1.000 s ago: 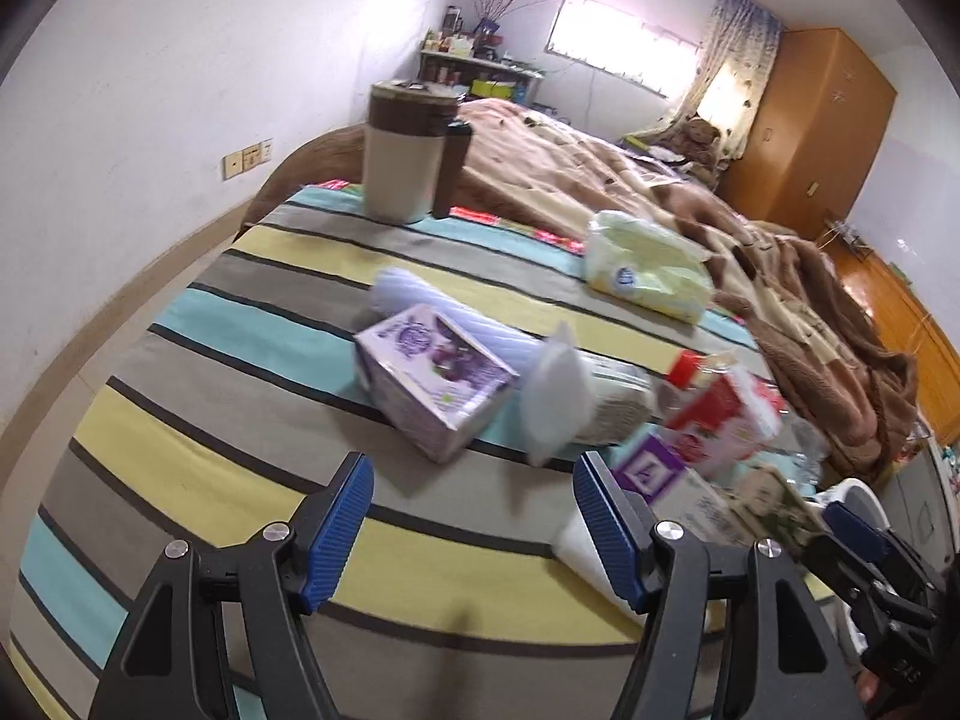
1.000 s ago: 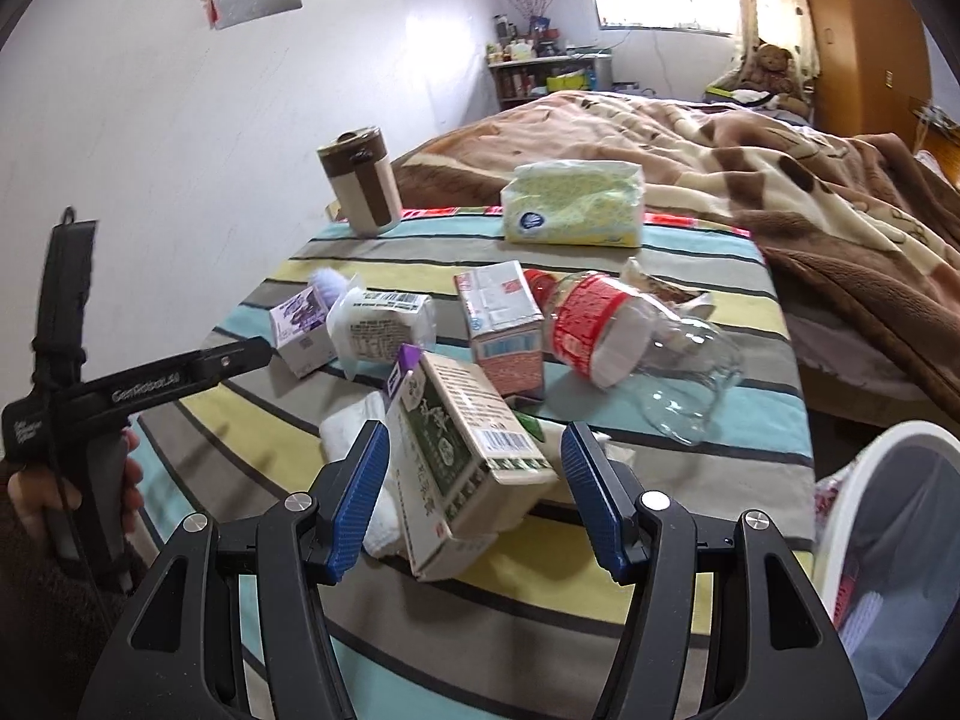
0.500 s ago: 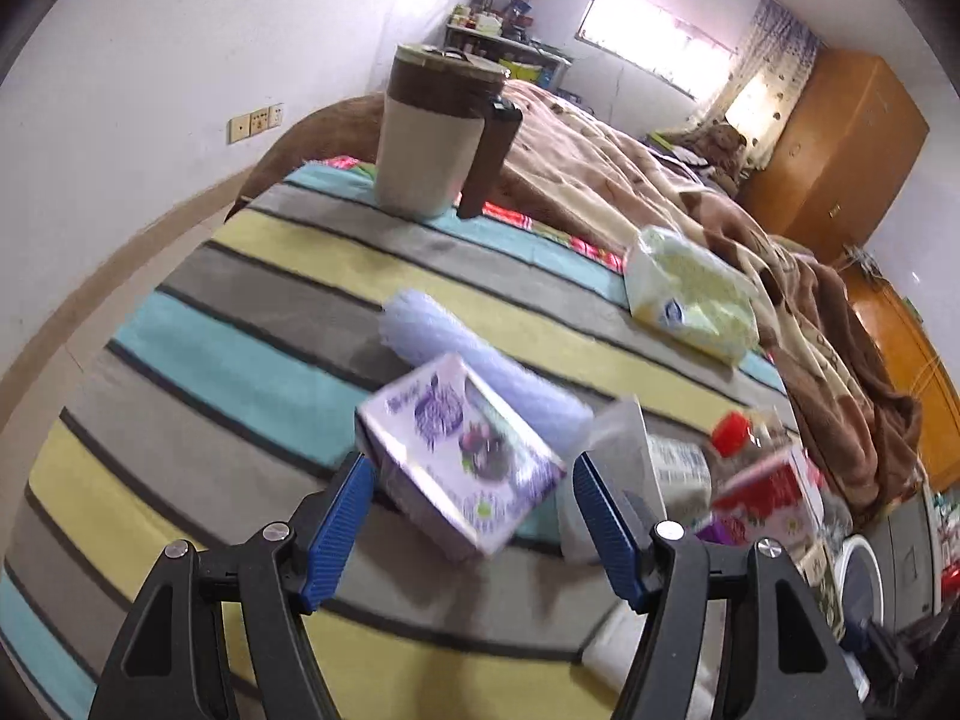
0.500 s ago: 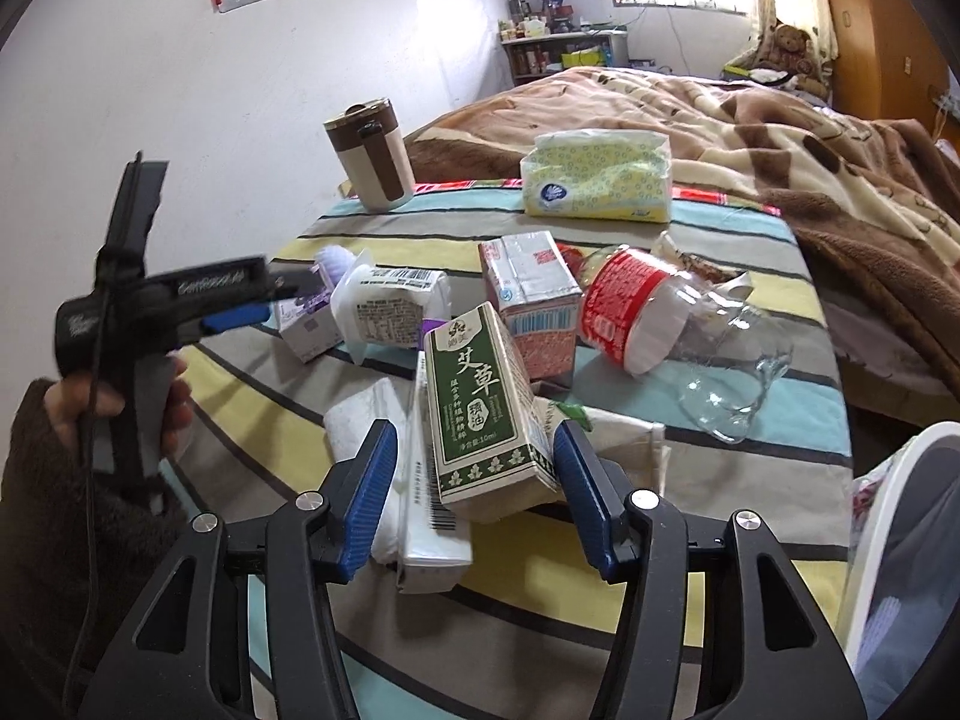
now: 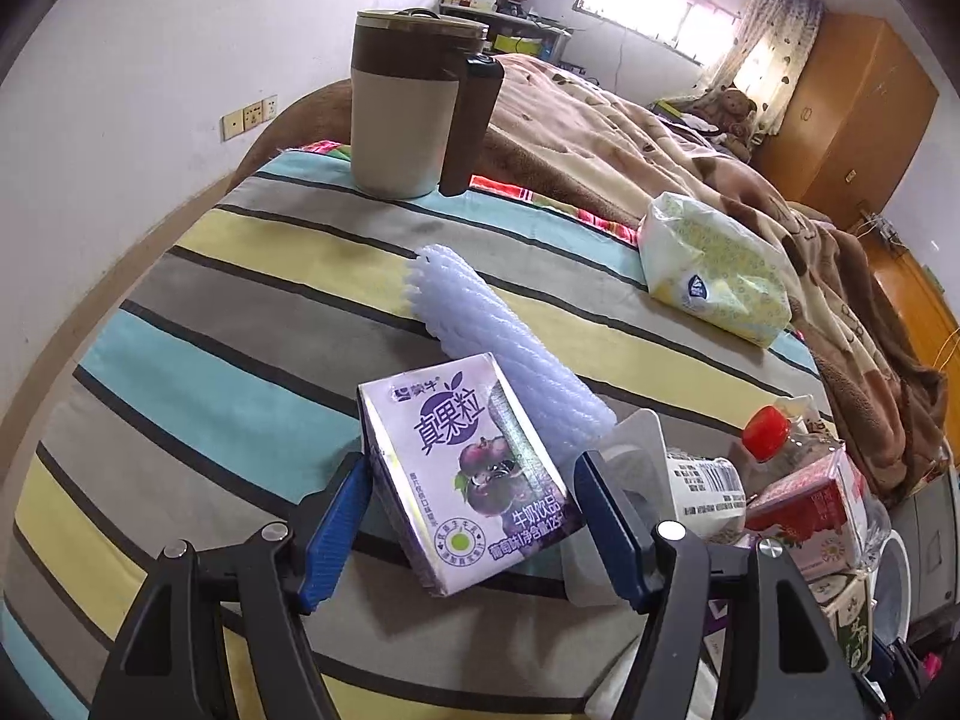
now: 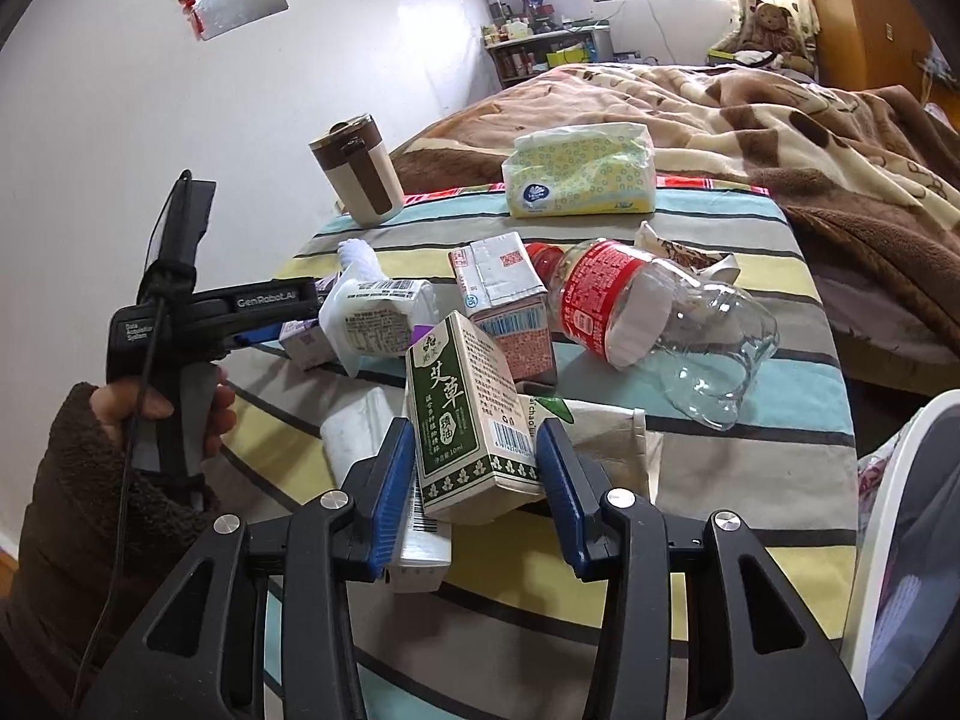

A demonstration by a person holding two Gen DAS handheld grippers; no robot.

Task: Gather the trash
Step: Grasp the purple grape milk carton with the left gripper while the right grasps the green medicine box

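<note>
While trash litters the striped tabletop (image 6: 750, 540), each hand-held gripper, left (image 5: 471, 531) and right (image 6: 477, 474), straddles a carton, purple (image 5: 474, 468) and green (image 6: 468, 414), fingers apart, neither clamped.

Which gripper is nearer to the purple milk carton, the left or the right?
Left. The left gripper has its open fingers on both sides of the purple milk carton; the right gripper brackets the green box, farther away.
</note>
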